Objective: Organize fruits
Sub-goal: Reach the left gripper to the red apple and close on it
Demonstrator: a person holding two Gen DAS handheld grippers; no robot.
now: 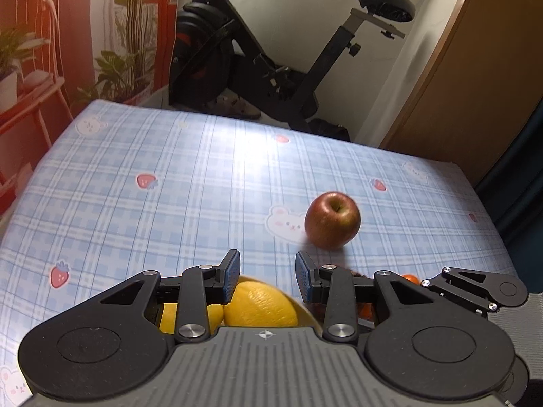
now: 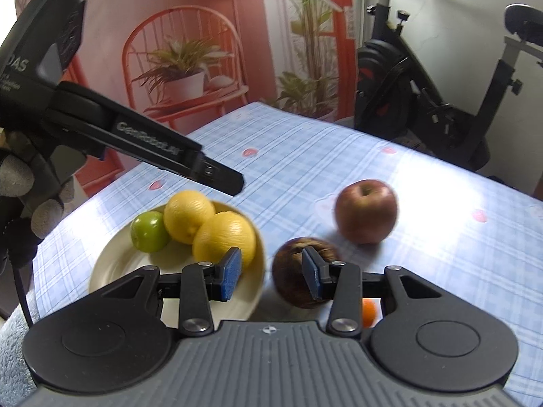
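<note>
A cream bowl (image 2: 112, 264) on the checked tablecloth holds two yellow lemons (image 2: 224, 237) and a green fruit (image 2: 149, 230). A red apple (image 2: 366, 212) stands on the cloth to the right; it also shows in the left wrist view (image 1: 332, 220). A dark brown fruit (image 2: 292, 271) lies beside the bowl, and a small orange fruit (image 2: 369, 312) sits near it. My right gripper (image 2: 271, 274) is open and empty, low over the bowl's rim and the brown fruit. My left gripper (image 1: 268, 278) is open and empty above the lemons (image 1: 261, 305); its body (image 2: 152, 146) hangs over the bowl.
An exercise bike (image 1: 271, 68) stands beyond the table's far edge. A wooden door (image 1: 475, 84) is at the right. A red chair with potted plants (image 2: 183, 74) stands behind the table on the left. The tablecloth (image 1: 169, 186) stretches to the far edge.
</note>
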